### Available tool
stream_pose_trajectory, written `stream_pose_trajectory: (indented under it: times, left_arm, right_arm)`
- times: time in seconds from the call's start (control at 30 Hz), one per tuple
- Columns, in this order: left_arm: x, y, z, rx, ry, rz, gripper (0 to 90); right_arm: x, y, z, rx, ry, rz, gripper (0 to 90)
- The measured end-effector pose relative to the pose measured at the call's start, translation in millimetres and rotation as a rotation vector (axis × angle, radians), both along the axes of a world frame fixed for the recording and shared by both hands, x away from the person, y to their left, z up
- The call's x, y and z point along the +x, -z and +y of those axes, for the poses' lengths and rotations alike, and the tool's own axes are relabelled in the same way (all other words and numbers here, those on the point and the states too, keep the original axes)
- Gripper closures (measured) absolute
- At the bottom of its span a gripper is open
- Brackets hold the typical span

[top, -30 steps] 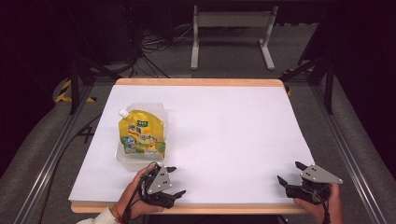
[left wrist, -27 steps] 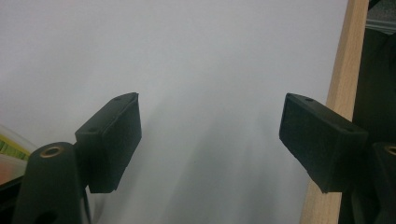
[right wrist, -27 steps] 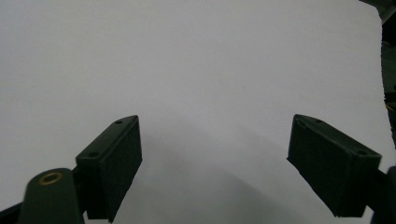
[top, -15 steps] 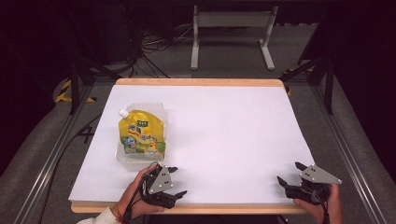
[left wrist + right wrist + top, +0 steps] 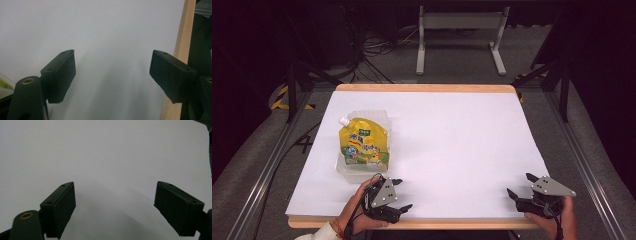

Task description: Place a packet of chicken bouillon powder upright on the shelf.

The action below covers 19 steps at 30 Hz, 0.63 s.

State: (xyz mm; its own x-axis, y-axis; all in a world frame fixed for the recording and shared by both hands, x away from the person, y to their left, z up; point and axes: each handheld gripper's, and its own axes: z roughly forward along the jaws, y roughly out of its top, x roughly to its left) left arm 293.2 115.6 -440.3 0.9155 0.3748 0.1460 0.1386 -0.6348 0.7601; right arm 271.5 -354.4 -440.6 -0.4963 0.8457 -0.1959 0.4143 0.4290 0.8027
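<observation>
1. Across the middle of the high view lies one table (image 5: 452, 150), its top covered in white with a wooden edge along the far and near sides. It is the largest thing here.
2. One metal stand (image 5: 460, 35) sits on the grey floor beyond the far edge of the table, with dark cables near it.
3. One yellow pouch (image 5: 363, 144) lies flat on the left part of the table, inside or on a clear plastic wrapper whose edges show around it; I cannot tell which. Its long axis runs from the far side toward the near side. Its small white spout (image 5: 344, 121) is at the far left corner, pointing away from the person and to the left. The front is bright yellow with a green label near the top and coloured printing lower down, too small to read.
4. Two grippers, one in each hand, sit at the near edge of the table, well apart from each other.
5. Nearest the pouch is the left gripper (image 5: 404, 194), just beside its near end but not touching it. Its jaws are spread wide, pointing to the right, with nothing between them. In the left gripper view its pads (image 5: 61, 75) frame bare white surface and the wooden edge.
6. At the near right corner, the right gripper (image 5: 521, 186) points left and away, jaws likewise spread apart and empty. Its pads (image 5: 61, 207) frame bare white surface.
</observation>
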Motion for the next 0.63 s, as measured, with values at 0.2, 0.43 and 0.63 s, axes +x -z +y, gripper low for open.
stream_pose_trajectory:
  times: [0.2, 0.43, 0.63]
  left_arm:
    - [0.3, -0.7, -1.0, -0.003, 0.004, 0.003, 21.6]
    - [-0.3, -0.6, -1.9, -0.002, 0.01, 0.009, 21.8]
    - [0.7, 0.3, -1.3, -0.009, 0.007, 0.019, 22.0]
  right_arm:
    - [-0.4, -0.2, 0.4, 0.001, -0.002, -0.002, 17.9]
    - [-0.8, -0.7, 0.3, 0.004, -0.003, -0.004, 17.8]
    - [-0.4, -0.5, 0.3, 0.005, -0.002, -0.002, 17.7]
